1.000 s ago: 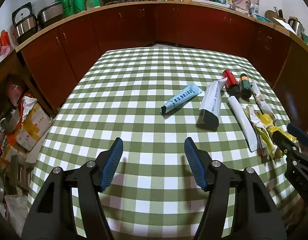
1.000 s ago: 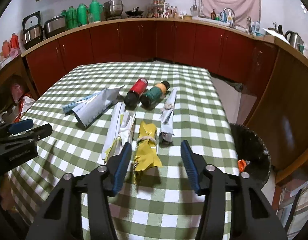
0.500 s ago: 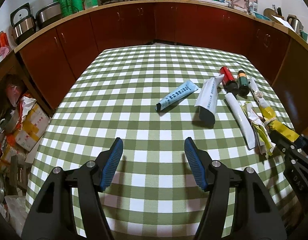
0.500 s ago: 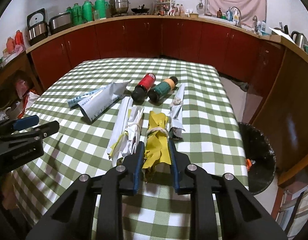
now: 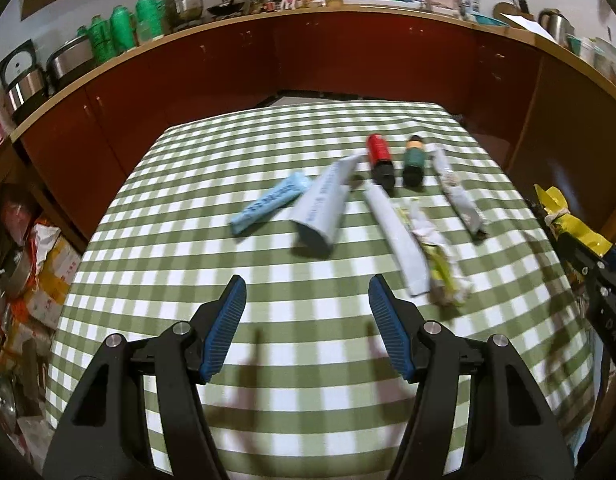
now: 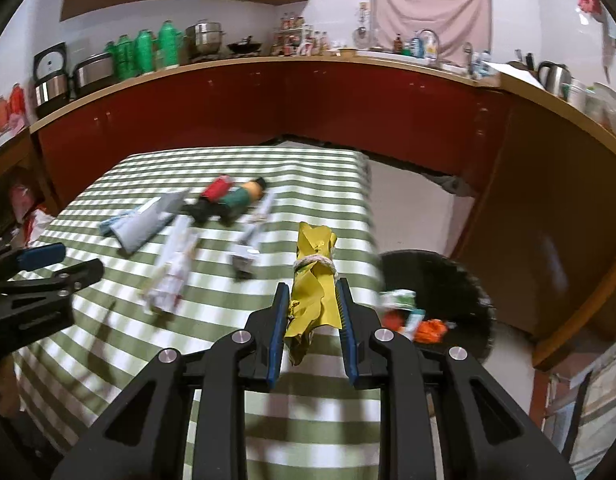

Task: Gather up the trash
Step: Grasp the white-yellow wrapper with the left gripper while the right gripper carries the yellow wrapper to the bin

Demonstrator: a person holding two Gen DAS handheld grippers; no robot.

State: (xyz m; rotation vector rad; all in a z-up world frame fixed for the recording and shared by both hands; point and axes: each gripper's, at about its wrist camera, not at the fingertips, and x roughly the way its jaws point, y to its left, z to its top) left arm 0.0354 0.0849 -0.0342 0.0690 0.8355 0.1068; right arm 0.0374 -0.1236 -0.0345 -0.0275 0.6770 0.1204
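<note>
While our right claw (image 6: 311,300) is clenched on the crumpled yellow wrapper tied with string (image 6: 314,272), lifted clear of the green-and-white checked counter (image 6: 107,340), a round black trash bin (image 6: 440,280) with scraps inside sits just to its right on the floor. Our left claw (image 5: 307,304) hangs released above the counter. Ahead of it lie a light blue tube (image 5: 269,202), a grey-white tube (image 5: 322,210), a red bottle (image 5: 380,158) and a green bottle (image 5: 414,160).

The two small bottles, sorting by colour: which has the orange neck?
The green bottle, lying right of the red bottle, whose neck end is black.
</note>
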